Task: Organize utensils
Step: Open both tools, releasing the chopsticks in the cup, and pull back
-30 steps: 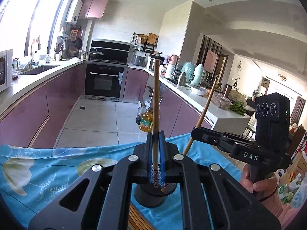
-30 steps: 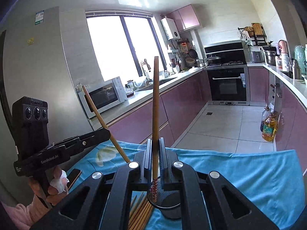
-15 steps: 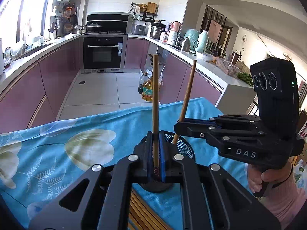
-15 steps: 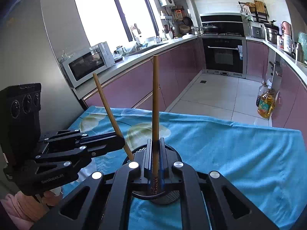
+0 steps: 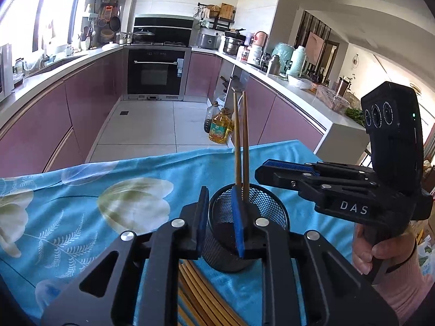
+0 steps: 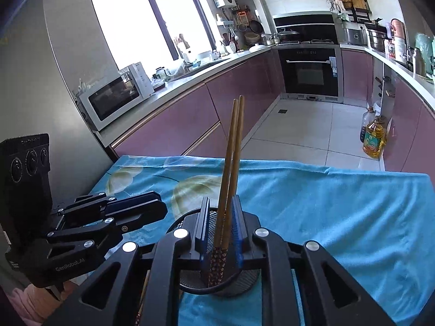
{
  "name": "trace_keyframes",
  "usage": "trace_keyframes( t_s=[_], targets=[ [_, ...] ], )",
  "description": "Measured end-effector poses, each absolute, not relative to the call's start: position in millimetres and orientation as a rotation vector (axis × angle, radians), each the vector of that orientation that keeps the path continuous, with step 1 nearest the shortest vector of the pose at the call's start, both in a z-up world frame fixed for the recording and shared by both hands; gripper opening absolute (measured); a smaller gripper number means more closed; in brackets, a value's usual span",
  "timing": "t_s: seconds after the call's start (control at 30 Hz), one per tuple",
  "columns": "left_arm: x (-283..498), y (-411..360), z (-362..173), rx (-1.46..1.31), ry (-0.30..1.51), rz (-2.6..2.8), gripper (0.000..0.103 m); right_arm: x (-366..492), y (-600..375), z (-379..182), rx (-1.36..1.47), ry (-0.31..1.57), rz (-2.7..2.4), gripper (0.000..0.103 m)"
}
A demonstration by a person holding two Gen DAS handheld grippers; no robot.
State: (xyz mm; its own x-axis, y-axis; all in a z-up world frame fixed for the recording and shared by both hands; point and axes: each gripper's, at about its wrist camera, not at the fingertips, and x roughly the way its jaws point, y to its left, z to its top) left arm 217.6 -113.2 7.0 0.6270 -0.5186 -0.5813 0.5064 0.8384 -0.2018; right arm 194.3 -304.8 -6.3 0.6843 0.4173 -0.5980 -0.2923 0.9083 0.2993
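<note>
Blue cloth (image 5: pixel 168 168), one mesh holder (image 5: pixel 261 203), two chopsticks (image 5: pixel 240 141)

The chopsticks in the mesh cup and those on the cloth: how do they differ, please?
The cup's chopsticks stand nearly upright inside the black mesh cup; the loose chopsticks lie flat on the blue cloth. The cup holds two; several lie loose. All are slim brown sticks.
</note>
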Motion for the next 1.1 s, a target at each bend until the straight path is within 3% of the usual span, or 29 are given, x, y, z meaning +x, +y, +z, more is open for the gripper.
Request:
trace_keyframes(
  t_s=[0.3, 0.73, 1.1],
  targets=[
    [176.8, -70.8, -4.3, 0.010, 0.626, -0.483, 0.044, 138.9, -291.5, 2.7, 0.132, 0.637, 0.484, 0.038],
    [136.3, -46.4, -87.6, 0.084, 0.821, -0.426, 0.047, 112.2, -247.8, -85.6, 0.085, 0.885, 0.522, 0.041],
    [124.9, -56.8, -110.5, 0.129, 0.875, -0.422, 0.047, 103.9, -234.1, -104.4, 0.029, 0.910, 0.464, 0.041]
  ],
)
